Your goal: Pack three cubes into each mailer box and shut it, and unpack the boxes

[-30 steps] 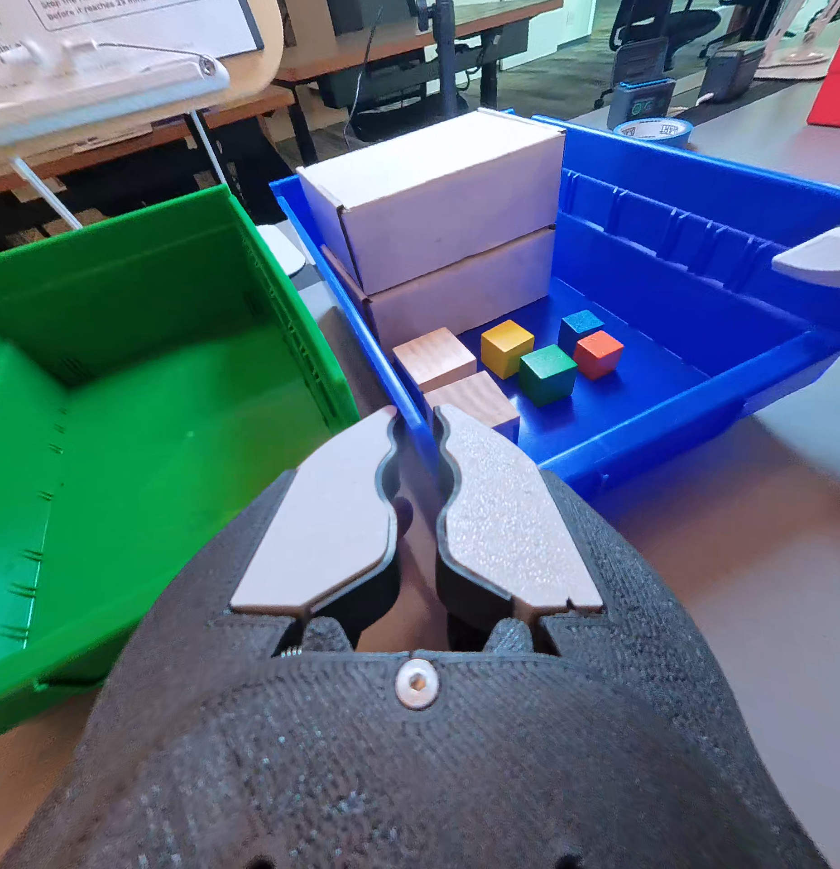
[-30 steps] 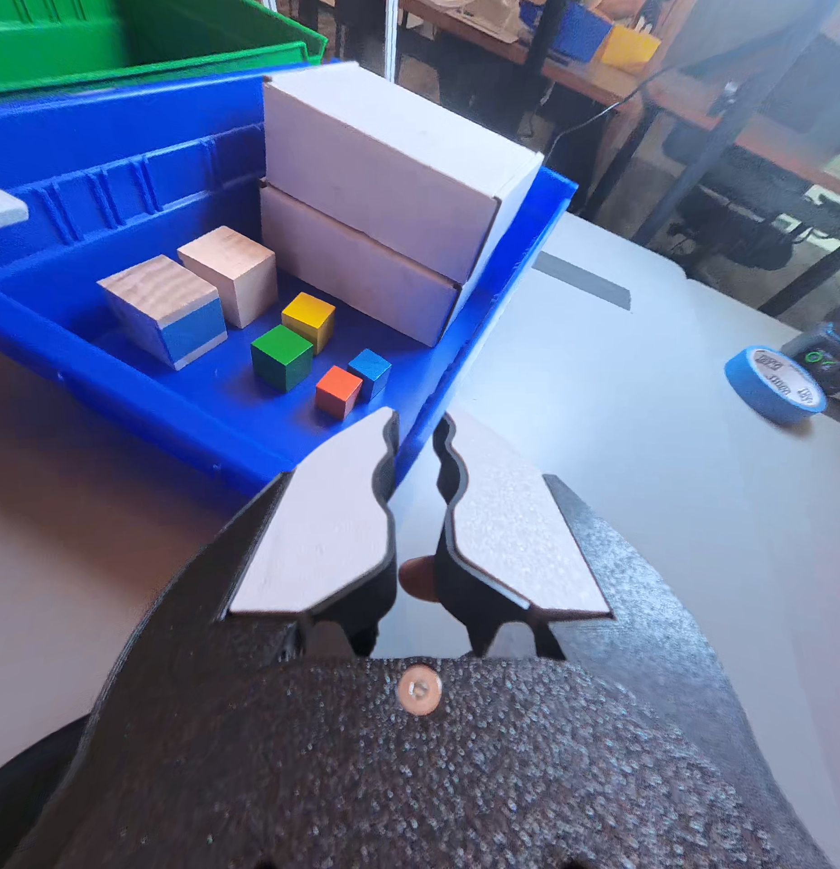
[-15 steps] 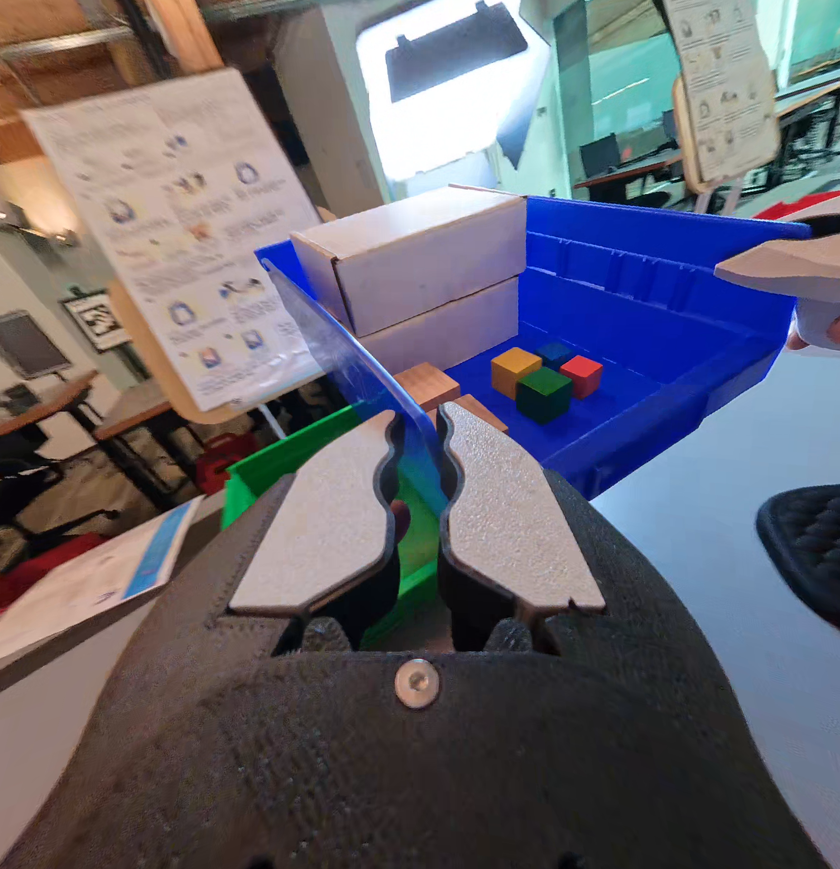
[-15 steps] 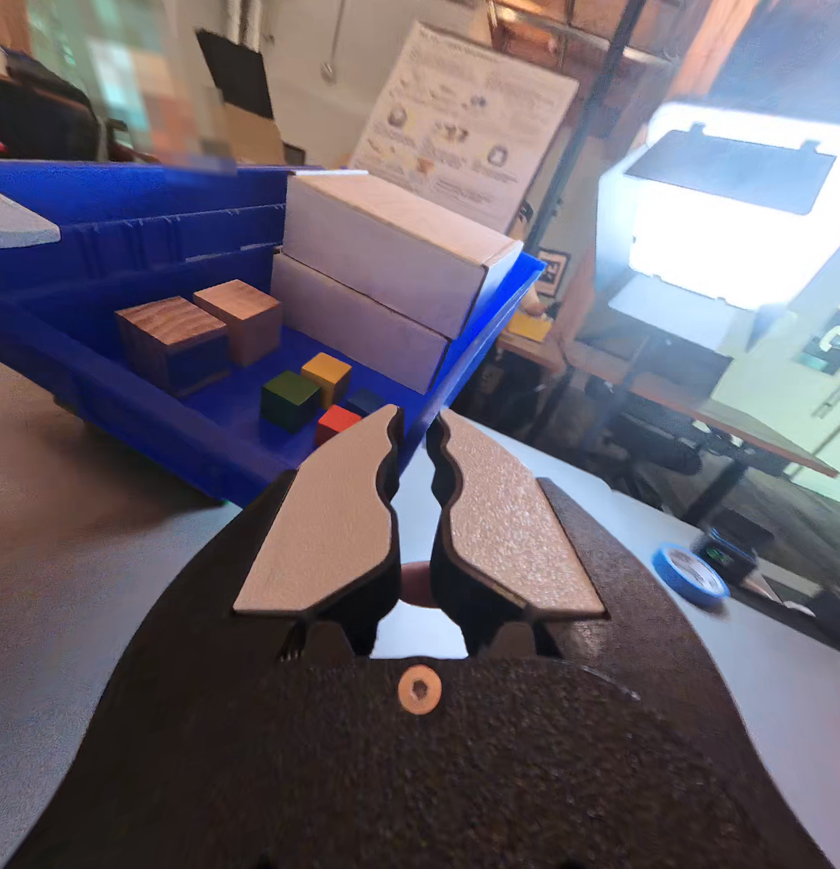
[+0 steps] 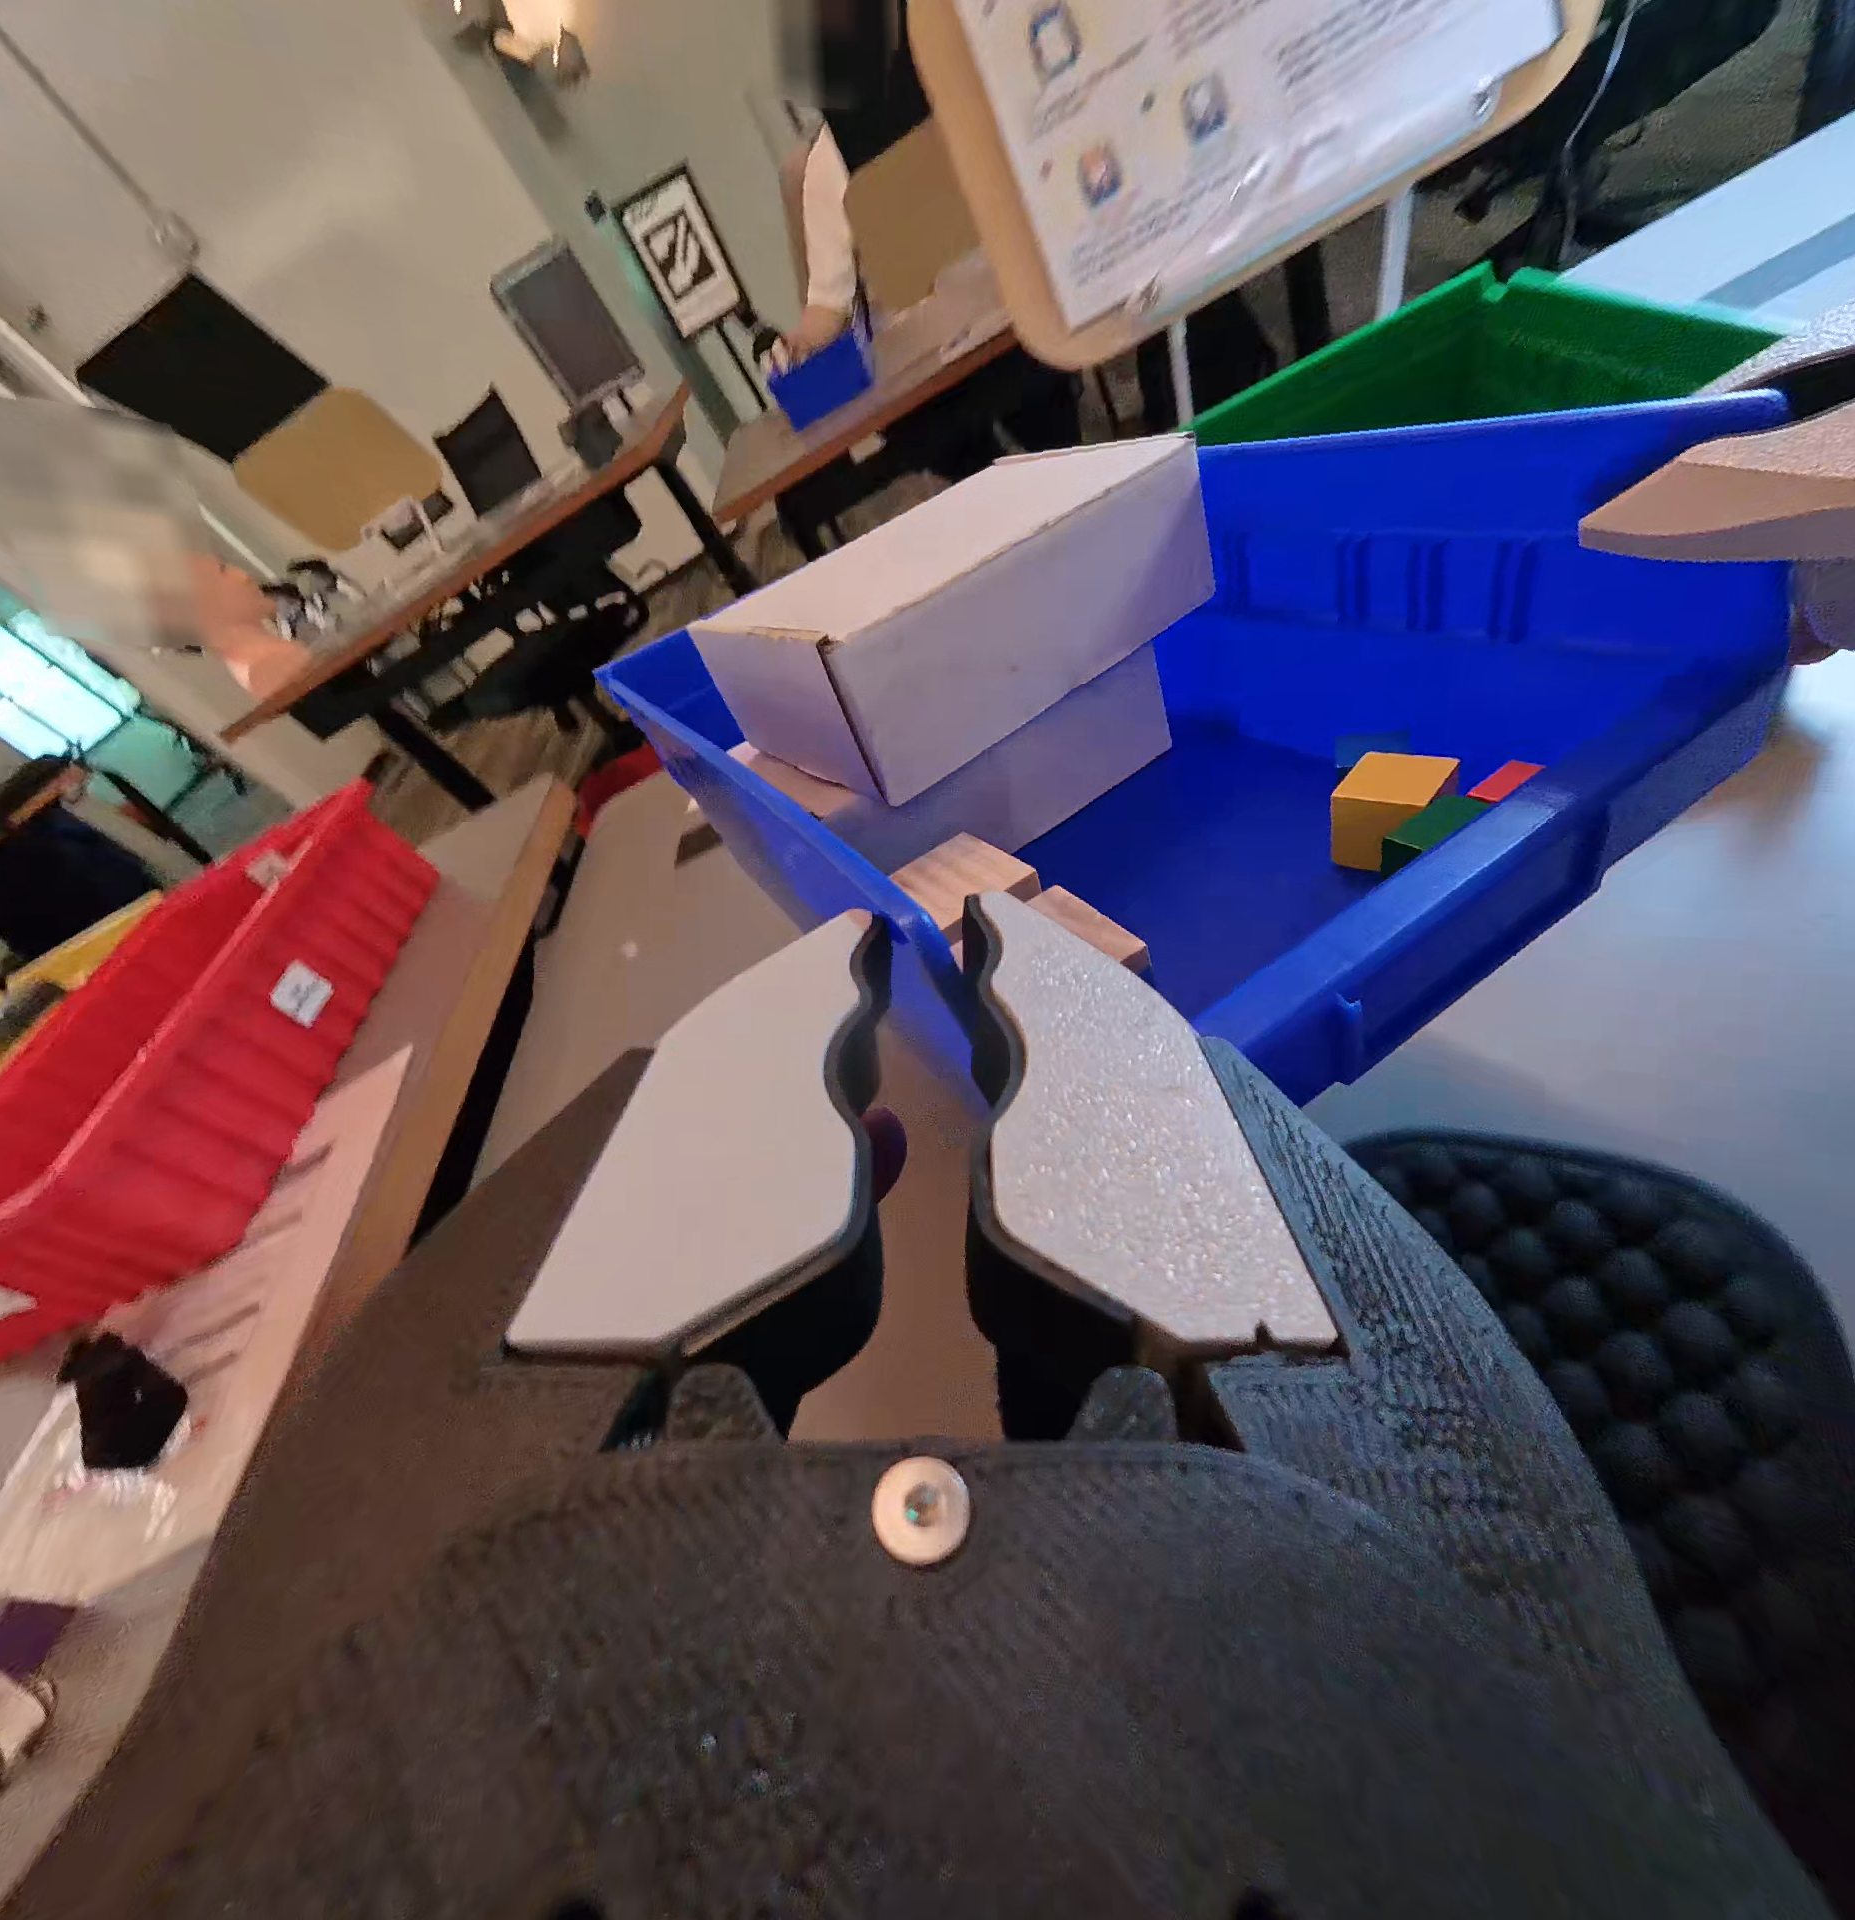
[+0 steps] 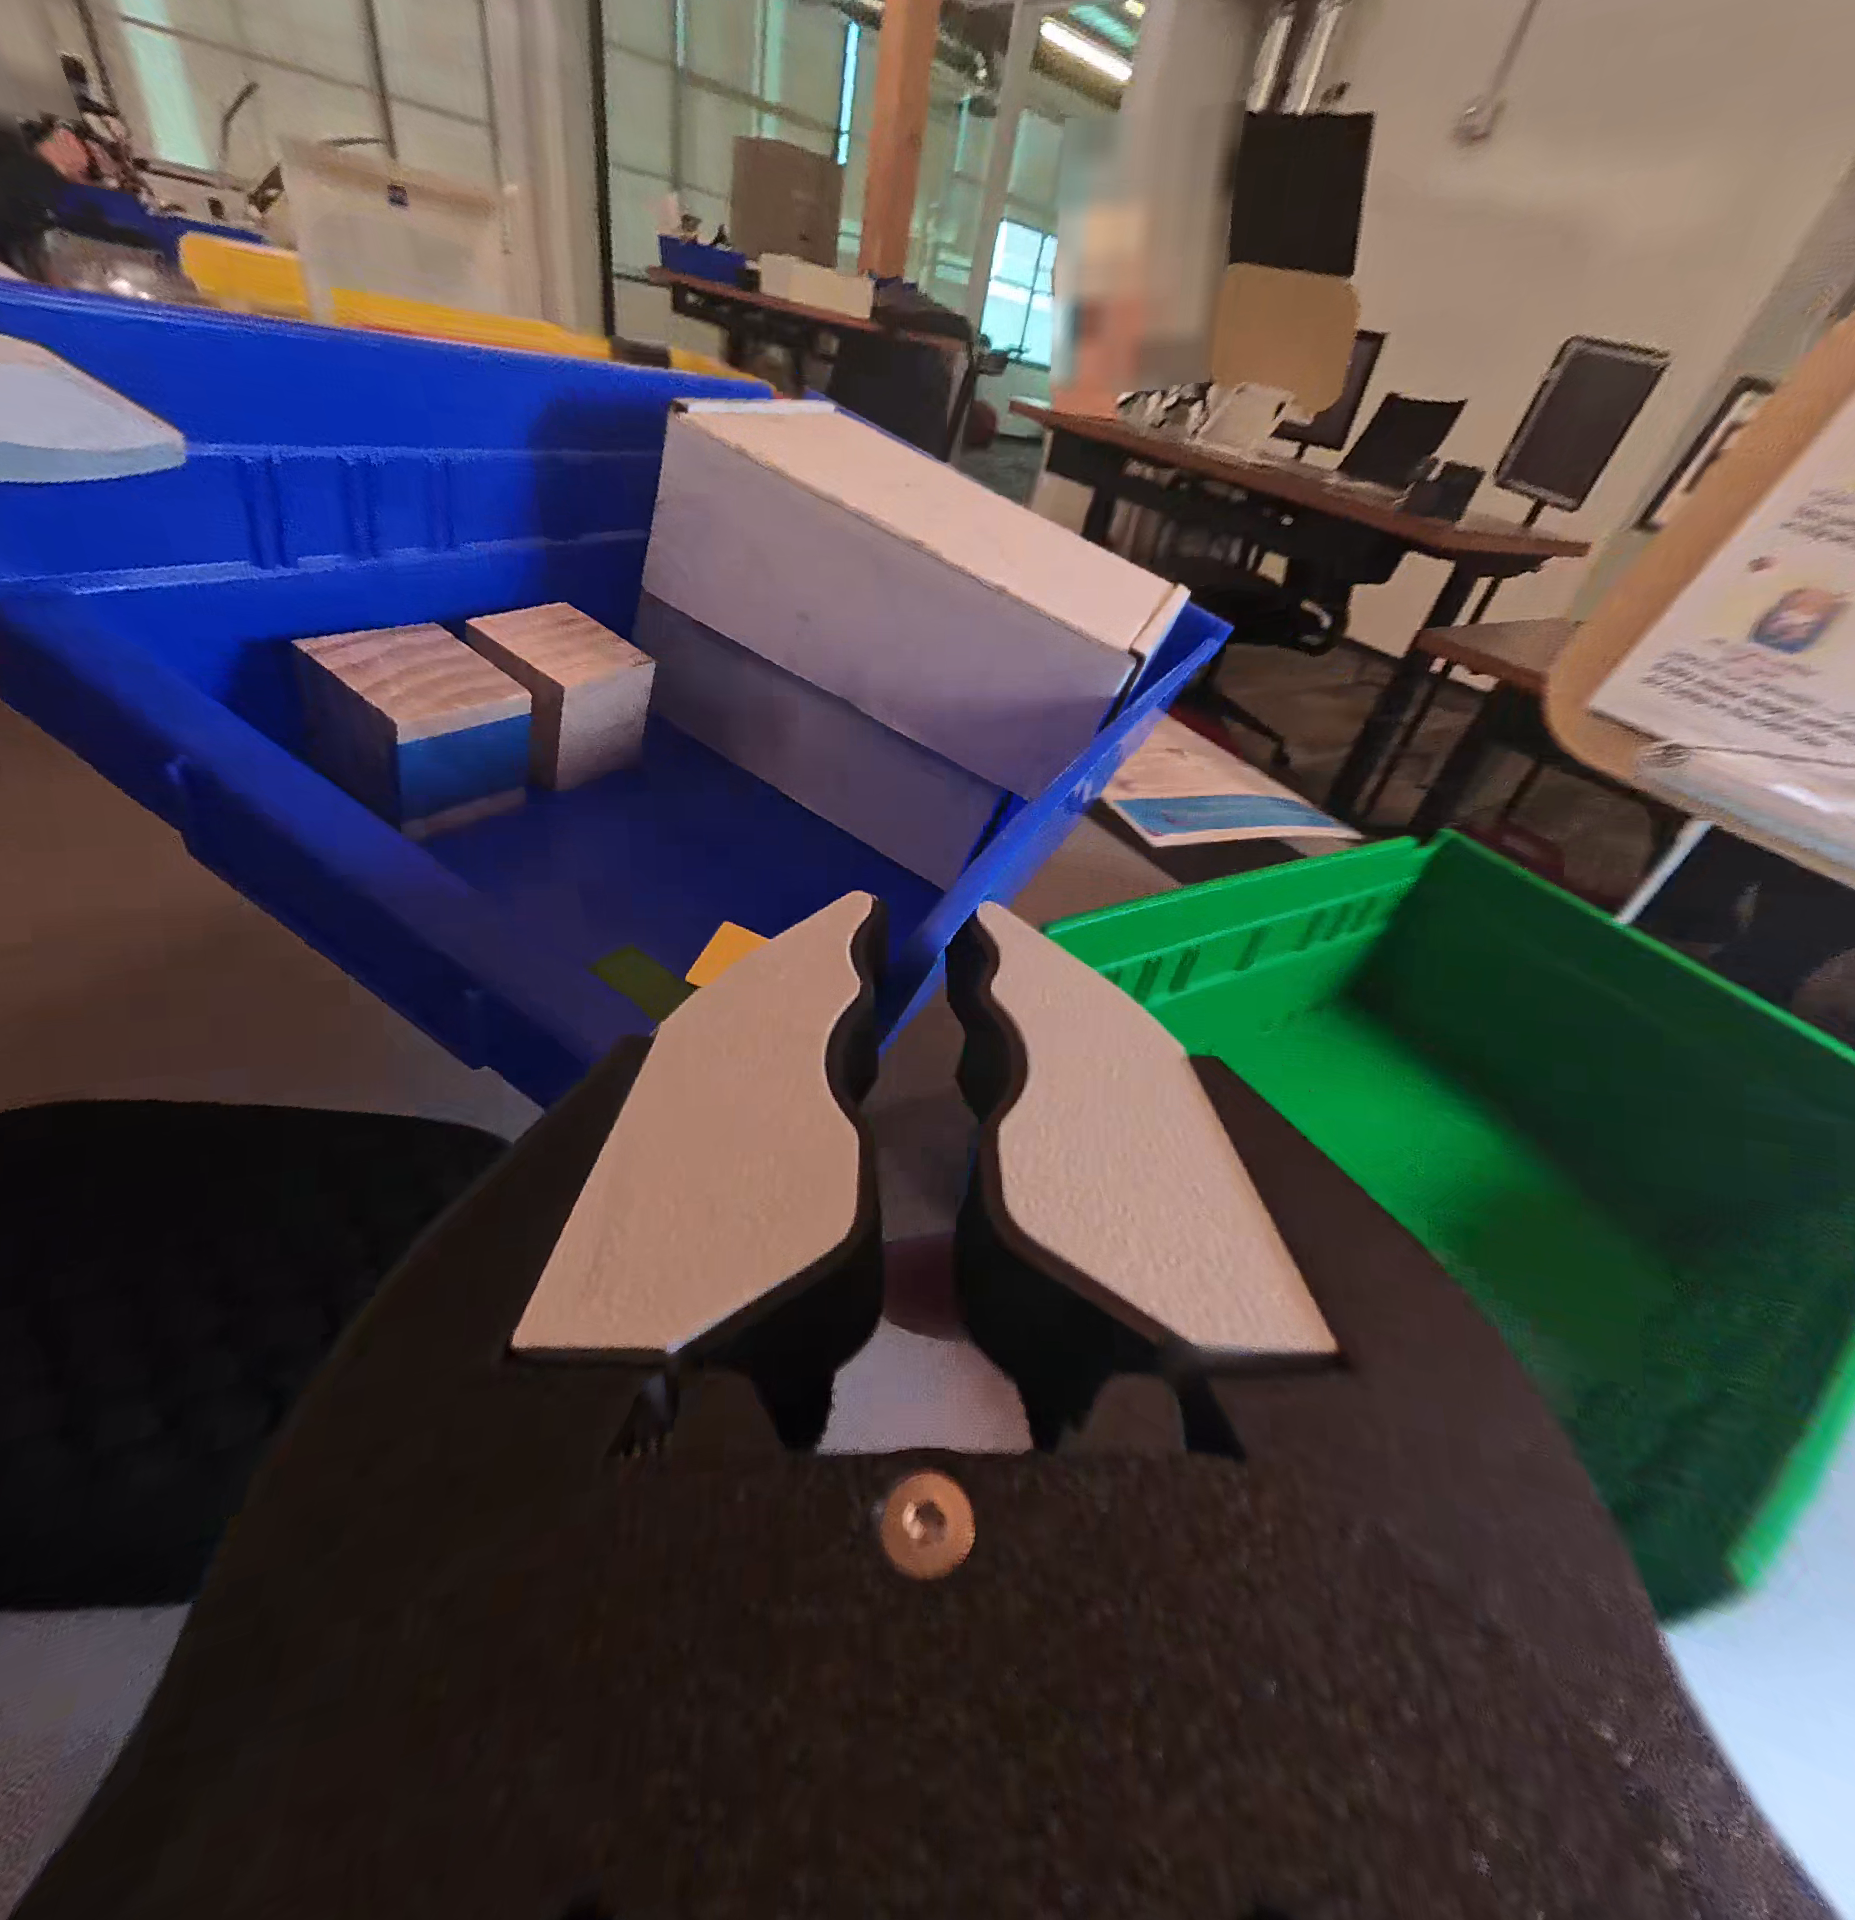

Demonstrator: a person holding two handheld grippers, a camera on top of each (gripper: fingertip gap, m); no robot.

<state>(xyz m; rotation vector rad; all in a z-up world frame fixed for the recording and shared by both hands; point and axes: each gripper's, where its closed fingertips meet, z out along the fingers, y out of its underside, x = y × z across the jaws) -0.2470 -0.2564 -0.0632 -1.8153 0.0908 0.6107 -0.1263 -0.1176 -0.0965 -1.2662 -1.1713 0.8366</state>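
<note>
Lifted and swung since before, blue bin (image 5: 1474,582) hangs between both jaws, each clamped on an end wall; next I judge: lower it level onto the desk (image 5: 1681,966).

Two stacked closed mailer boxes (image 5: 964,613), loose cubes (image 5: 1390,805)
</note>
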